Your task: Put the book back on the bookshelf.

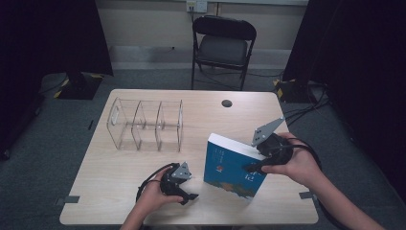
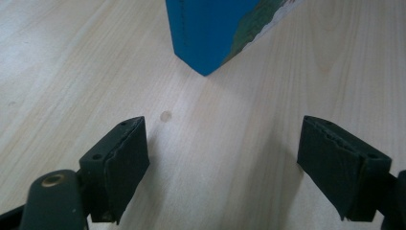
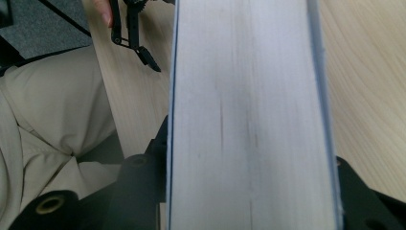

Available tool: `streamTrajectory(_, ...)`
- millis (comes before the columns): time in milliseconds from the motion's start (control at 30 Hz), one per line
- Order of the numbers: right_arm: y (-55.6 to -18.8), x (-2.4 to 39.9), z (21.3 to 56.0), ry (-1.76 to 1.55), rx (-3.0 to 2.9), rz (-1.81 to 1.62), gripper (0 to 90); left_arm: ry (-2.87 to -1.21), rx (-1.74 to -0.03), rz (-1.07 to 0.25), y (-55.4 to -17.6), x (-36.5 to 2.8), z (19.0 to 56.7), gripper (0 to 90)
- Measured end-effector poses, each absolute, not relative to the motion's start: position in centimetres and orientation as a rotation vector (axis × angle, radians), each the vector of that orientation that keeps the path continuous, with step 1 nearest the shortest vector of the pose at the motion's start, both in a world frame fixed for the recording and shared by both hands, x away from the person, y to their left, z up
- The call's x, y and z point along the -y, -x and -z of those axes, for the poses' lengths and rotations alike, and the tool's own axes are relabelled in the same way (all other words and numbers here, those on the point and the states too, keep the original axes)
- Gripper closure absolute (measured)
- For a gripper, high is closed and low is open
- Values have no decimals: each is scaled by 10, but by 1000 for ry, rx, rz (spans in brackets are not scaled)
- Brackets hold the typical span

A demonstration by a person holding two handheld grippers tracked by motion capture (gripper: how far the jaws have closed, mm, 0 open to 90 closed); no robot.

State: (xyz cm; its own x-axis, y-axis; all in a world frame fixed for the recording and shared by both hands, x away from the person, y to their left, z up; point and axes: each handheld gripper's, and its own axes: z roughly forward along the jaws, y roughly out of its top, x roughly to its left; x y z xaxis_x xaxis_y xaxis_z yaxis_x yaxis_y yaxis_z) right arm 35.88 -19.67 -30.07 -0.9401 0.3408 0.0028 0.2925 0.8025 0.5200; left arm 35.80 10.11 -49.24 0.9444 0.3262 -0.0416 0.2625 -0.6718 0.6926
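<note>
Book (image 1: 230, 167) upright on table (image 1: 119, 177), clamped in right gripper (image 1: 256, 165); left gripper (image 1: 189, 191) beside it, jaws apart.

You have one blue book (image 1: 231, 167) near the table's (image 1: 115, 191) front edge, right of centre. One clear organiser (image 1: 146, 124) with three compartments sits toward the far left corner. You hold two grippers: left gripper (image 1: 190, 188) and right gripper (image 1: 253, 167), one per hand. One dark round grommet (image 1: 227, 103) at the far edge. One folding chair (image 1: 223, 45) beyond it.
</note>
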Motion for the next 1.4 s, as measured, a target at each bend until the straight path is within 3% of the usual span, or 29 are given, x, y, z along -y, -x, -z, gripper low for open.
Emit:
streamTrajectory(567, -361, 197, 301, -514, -2903, -815, 456, -2373, -373, -75, -371, -91, 465, 244)
streamTrajectory(1400, -361, 194, 303, -511, -2943, -781, 384, -2412, -261, -108, -390, -64, 414, 244)
